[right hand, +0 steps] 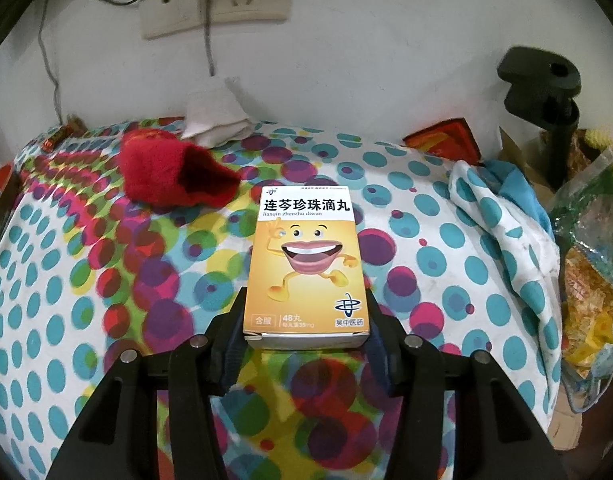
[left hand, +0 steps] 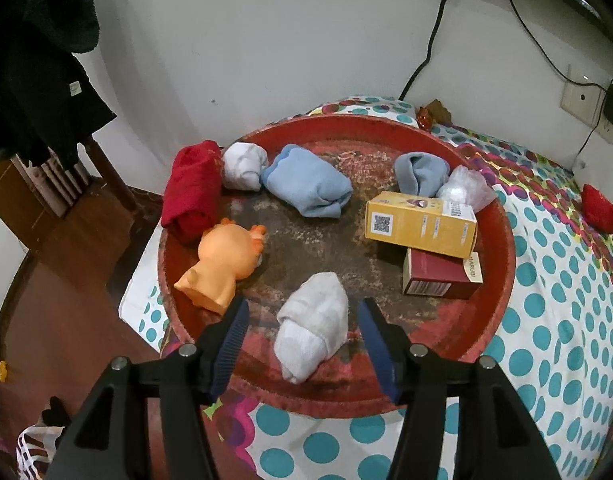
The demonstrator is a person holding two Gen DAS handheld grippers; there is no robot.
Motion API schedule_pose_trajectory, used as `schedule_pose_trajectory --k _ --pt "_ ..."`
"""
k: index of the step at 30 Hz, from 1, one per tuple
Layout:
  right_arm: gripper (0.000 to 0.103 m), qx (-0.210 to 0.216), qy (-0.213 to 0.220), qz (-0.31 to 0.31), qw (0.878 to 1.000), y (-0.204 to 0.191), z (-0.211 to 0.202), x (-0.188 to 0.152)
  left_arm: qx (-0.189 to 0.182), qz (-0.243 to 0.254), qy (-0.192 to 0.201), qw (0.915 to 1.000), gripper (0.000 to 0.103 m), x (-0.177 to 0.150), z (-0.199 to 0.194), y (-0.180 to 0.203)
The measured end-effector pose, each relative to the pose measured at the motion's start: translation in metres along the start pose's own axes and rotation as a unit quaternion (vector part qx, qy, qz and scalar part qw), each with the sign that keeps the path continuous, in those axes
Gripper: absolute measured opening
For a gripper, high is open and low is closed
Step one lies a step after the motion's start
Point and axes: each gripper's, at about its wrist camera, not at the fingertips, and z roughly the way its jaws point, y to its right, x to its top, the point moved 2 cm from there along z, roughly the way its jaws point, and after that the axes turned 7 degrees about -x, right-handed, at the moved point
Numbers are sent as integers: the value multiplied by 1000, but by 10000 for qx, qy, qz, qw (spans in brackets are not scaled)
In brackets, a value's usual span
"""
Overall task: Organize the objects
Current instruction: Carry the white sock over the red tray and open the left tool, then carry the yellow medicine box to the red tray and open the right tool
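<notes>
A round red tray (left hand: 502,248) sits on a dotted bedsheet. In it lie a red sock roll (left hand: 190,192), a white roll (left hand: 244,164), a light blue roll (left hand: 306,180), a grey-blue roll (left hand: 420,172), an orange toy (left hand: 222,264), a yellow box (left hand: 420,224) and a dark red box (left hand: 438,276). A white sock roll (left hand: 312,332) lies at the tray's near side. My left gripper (left hand: 303,308) is open around it, with gaps on both sides. My right gripper (right hand: 306,296) is shut on a yellow medicine box (right hand: 306,264) above the sheet.
A clear plastic bag (left hand: 464,190) lies at the tray's far right. In the right wrist view a loose red sock (right hand: 170,176), a white cloth (right hand: 214,120) and a crumpled dotted cloth (right hand: 502,232) lie on the bed. A black clamp (right hand: 546,92) and plastic bags (right hand: 594,280) stand right.
</notes>
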Motion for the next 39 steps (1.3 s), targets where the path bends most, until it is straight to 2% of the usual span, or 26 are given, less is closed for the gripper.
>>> schedule_pose_trajectory --k 6,11,19,23,27,31,39 --pt "48 353 227 -225 9989 -11 -42 -5 -85 -12 48 10000 59 -8 -4 2" --pt "48 715 366 -632 9948 -45 -71 -5 -227 -141 33 9996 59 -19 -5 -1" --pt "48 1564 546 -1146 9795 -122 -111 0 -107 -211 157 9996 59 -38 -15 -17" --pt "48 1919 614 -1390 9696 -183 -127 12 -35 -128 261 9996 59 -44 -22 -21" --pt "48 2101 711 -1657 9609 -235 -141 23 12 -19 334 9994 59 -46 -27 -22" --pt "48 2198 708 -1882 9546 -280 -141 38 -139 -161 339 9992 59 -46 -27 -28" --pt "48 2195 450 -2109 9515 -346 -114 60 -66 -175 367 9992 59 -49 -23 -36"
